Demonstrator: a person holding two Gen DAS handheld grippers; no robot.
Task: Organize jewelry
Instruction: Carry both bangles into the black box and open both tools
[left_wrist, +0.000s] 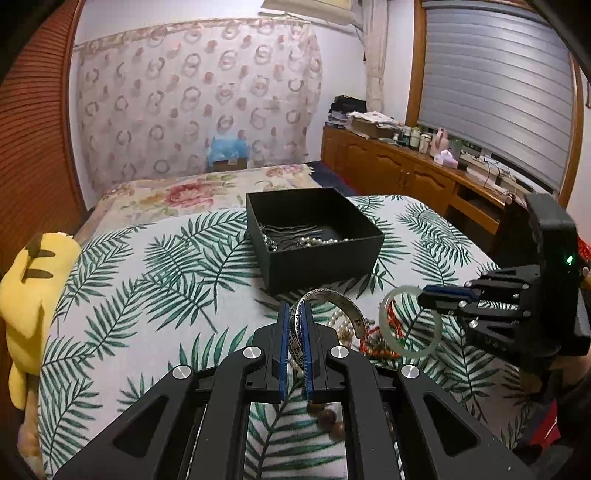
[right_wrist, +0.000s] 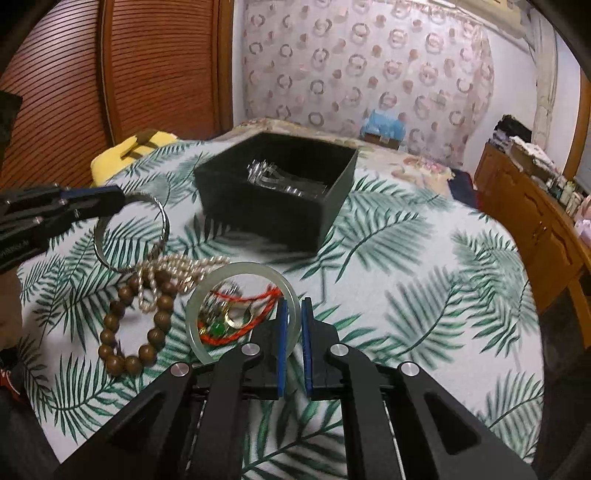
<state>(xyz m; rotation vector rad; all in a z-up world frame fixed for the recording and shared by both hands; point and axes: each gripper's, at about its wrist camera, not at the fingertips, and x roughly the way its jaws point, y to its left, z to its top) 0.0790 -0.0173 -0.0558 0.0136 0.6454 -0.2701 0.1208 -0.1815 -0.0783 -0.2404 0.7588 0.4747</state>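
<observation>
Left wrist view showed the left gripper (left_wrist: 295, 332) clenched on a silver cuff bangle (left_wrist: 332, 306), lifted off the bed (left_wrist: 147, 295). To its right, the right gripper (left_wrist: 428, 295) was pinching a pale jade bangle (left_wrist: 410, 325) by the rim, also raised. The black box (left_wrist: 314, 236) sat just beyond both, open, w/ chains and pearls already lying in its bottom.

Progress, judging by layout: partly done. Some pieces were boxed, two bangles were in hand — neither yet over the box. Left on the leaf-print cover in the right wrist view: a wooden bead bracelet (right_wrist: 133, 325), a pearl strand (right_wrist: 177, 267), a red cord piece (right_wrist: 255, 314) w/ a green stone, and what looked like a gold ring beside it.

Hard to make out: box contents were blurred in the right wrist view, so no piece count was possible. The red cord tangle was seen through the jade hoop and partly behind the right fingers (right_wrist: 282, 332); separate items there couldn't be told apart. Whether the pearls were one strand or several — unclear. The beads were cut off by the left fingers (left_wrist: 284, 332) in the left wrist view.
</observation>
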